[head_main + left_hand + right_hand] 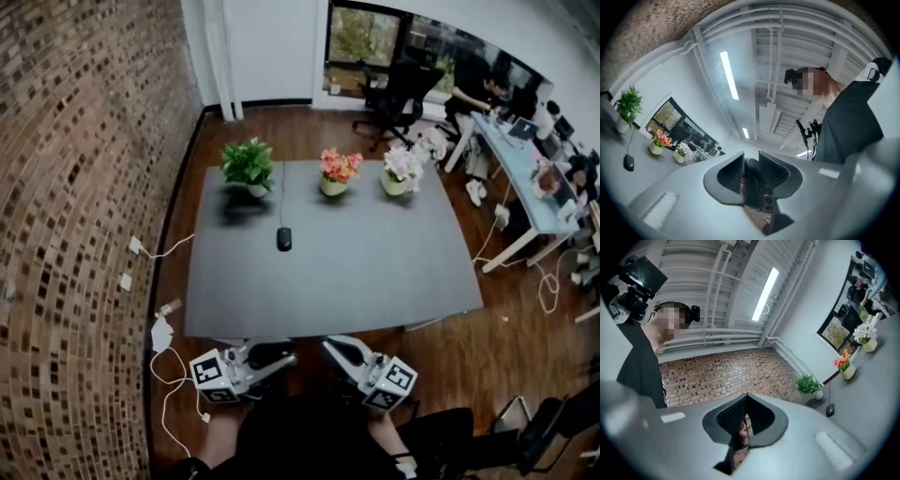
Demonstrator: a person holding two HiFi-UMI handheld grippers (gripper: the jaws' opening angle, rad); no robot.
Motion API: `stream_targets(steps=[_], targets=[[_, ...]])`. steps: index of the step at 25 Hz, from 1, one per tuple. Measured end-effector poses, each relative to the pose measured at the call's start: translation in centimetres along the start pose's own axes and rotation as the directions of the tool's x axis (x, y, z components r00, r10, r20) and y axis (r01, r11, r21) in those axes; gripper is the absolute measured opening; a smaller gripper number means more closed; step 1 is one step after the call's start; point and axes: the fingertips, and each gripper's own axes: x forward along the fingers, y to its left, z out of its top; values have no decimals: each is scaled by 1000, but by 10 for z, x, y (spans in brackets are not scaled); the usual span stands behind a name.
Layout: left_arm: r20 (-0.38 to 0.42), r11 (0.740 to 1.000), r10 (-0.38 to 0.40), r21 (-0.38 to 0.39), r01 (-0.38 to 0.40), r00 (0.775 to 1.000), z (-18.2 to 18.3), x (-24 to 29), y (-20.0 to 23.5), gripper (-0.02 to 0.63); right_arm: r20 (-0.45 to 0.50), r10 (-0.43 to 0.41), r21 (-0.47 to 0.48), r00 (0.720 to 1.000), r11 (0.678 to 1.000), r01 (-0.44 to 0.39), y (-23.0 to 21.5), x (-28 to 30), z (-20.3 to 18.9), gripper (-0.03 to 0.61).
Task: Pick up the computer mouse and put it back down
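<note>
Grey table [375, 272] on a wood floor [281, 127], brick wall [75, 187] on the left. Nearest you, both grippers hover just short of the near edge. The left gripper [284, 357] and right gripper [334, 347] both have their jaws closed on nothing. Well ahead, left of centre, the computer mouse [284, 239] sits on its own. It's probably light, hard plastic and a bit slick, so I'd pinch its long sides. Its cable [281, 192] runs far toward the green plant [248, 165], so expect some drag. It's too small to make out buttons, and the cable's end is hidden.
</note>
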Motion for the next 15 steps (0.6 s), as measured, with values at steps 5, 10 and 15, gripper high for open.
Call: stream_targets(steps=[5,10,15], targets=[[-24,1000,19,-15,-20,1000,-13,6,-1,100,4,38,12,999,999,-38,0,-3,5,0],[-14,1000,24,-8,-25,1000,-13,7,-7,100,-4,58,8,998,998,-58,5,-15,-4,0],[-8,999,40,-33,-40,999,-19,-8,-29,100,-14,61,23,998,998,-61,21,-24,-20,0]])
